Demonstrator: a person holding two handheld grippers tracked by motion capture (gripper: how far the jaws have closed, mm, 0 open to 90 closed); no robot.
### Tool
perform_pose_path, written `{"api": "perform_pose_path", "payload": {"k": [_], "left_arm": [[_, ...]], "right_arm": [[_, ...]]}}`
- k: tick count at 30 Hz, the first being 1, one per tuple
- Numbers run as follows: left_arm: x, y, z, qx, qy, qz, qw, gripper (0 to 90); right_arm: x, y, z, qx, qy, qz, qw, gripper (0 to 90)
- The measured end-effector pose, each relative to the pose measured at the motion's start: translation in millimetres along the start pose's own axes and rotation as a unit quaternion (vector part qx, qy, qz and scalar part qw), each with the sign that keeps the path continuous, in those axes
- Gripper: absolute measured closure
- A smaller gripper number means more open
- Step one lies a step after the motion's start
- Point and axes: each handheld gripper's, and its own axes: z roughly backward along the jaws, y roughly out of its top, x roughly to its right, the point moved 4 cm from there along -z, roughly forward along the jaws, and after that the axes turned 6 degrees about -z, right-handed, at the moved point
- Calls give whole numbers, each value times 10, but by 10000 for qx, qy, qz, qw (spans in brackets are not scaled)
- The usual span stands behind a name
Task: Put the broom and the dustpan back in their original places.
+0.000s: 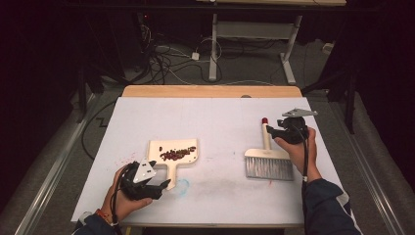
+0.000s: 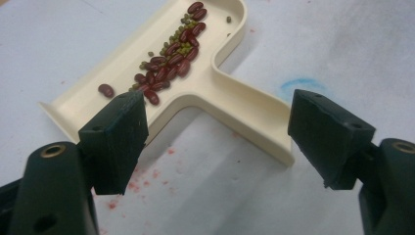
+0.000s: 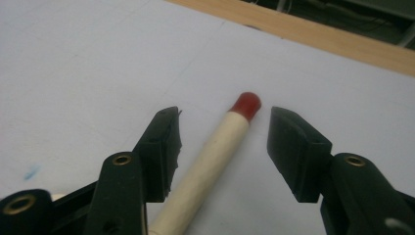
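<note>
On the white-covered table (image 1: 215, 117), the cream plastic dustpan (image 1: 175, 152) of red beans (image 1: 177, 153) lies handle toward 6 o'clock; the bristle brush (image 1: 268, 159) has its cream red-tipped handle toward 12. The left gripper (image 1: 159, 188) and right gripper (image 1: 270, 129) have jaws wide, gripping nothing; the brush handle lies between the right's.

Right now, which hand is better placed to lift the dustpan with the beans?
Left. The left gripper has open fingers by the dustpan handle. The right gripper straddles the brush handle, farther off.

High view looks down from the near side; each gripper view sits close — sharing the white table (image 1: 215, 122).
</note>
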Motion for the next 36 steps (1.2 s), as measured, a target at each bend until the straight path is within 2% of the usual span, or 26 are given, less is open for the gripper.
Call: {"api": "perform_pose_path", "payload": {"k": [2, 5, 7, 11, 14, 16, 21, 23, 26, 32, 34, 36], "left_arm": [[-24, -66, -7, -50, 19, 29, 10000, 228], [-48, -108, 10, -56, 74, 77, 9999, 223], [-51, -102, 32, -13, 114, 117, 9999, 219], [-23, -76, 73, 65, 156, -19, 9999, 215], [-25, -54, 84, 167, 188, -50, 9997, 215], [-14, -54, 77, 148, 151, 18, 9998, 201], [-3, -44, 65, 132, 124, -40, 9998, 198], [-6, -40, 71, 187, 129, -9, 9997, 198], [-14, -41, 67, 179, 131, 3, 9998, 198], [-7, -34, 57, 154, 157, -84, 9997, 198], [-4, -32, 57, 160, 148, -80, 9997, 197], [-4, -30, 59, 165, 160, -76, 9997, 198]], "right_arm": [[-29, 10, 8, 98, -31, 106, 9999, 437], [-79, 2, 1, 218, -75, 87, 9997, 408], [-115, -12, -2, 304, -9, 61, 9995, 392], [-189, -32, 47, 529, 99, -32, 9985, 348], [-239, -13, 118, 689, 153, 30, 9975, 320], [-267, 10, 166, 818, 115, -12, 9966, 311], [-334, 31, 239, 869, 153, 85, 9961, 264], [-337, 48, 263, 902, 80, 90, 9959, 238], [-340, 67, 312, 985, 192, -1, 9949, 227], [-386, 80, 366, 989, 179, 102, 9949, 216], [-405, 86, 383, 1032, 274, 77, 9943, 215], [-421, 94, 398, 1037, 267, 118, 9942, 208]]}}
